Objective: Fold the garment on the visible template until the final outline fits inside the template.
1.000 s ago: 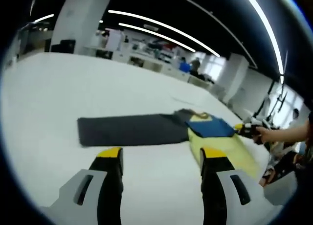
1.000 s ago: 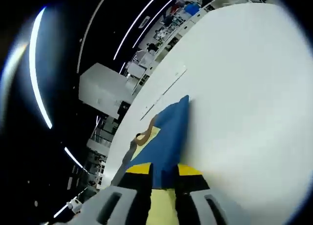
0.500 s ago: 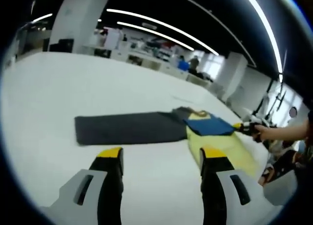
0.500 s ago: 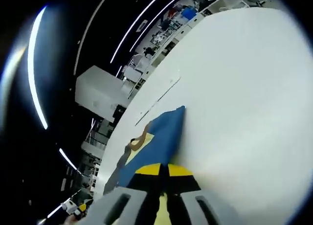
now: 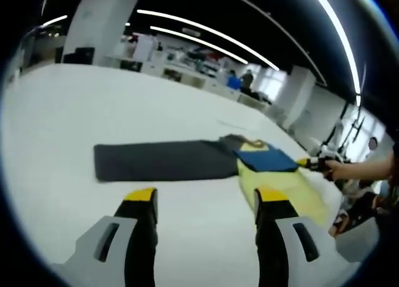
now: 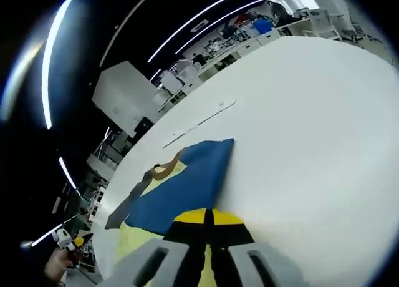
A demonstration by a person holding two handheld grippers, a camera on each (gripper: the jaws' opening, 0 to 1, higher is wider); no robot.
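Observation:
A long garment lies flat on the white table (image 5: 75,112). It has a dark grey stretch (image 5: 162,162), a yellow body (image 5: 283,190) and a blue sleeve (image 5: 268,160) folded over the yellow. My left gripper (image 5: 206,199) hovers open in front of it, nothing between its yellow-tipped jaws. The right gripper (image 5: 315,165), held by a hand (image 5: 352,170), meets the sleeve's far end. In the right gripper view my right gripper (image 6: 209,216) is shut on the blue sleeve (image 6: 181,184). The brown collar (image 6: 163,170) and the yellow cloth (image 6: 134,237) lie beyond it.
A thin line (image 6: 199,121) is marked on the table past the garment. Wide bare tabletop (image 6: 312,131) stretches to the right of the sleeve. Desks, shelves and people stand far behind the table's back edge (image 5: 206,81).
The right gripper's jaws have closed fully on the blue sleeve and its view has rolled level. The sleeve lies flatter on the yellow body. The left gripper has hardly moved.

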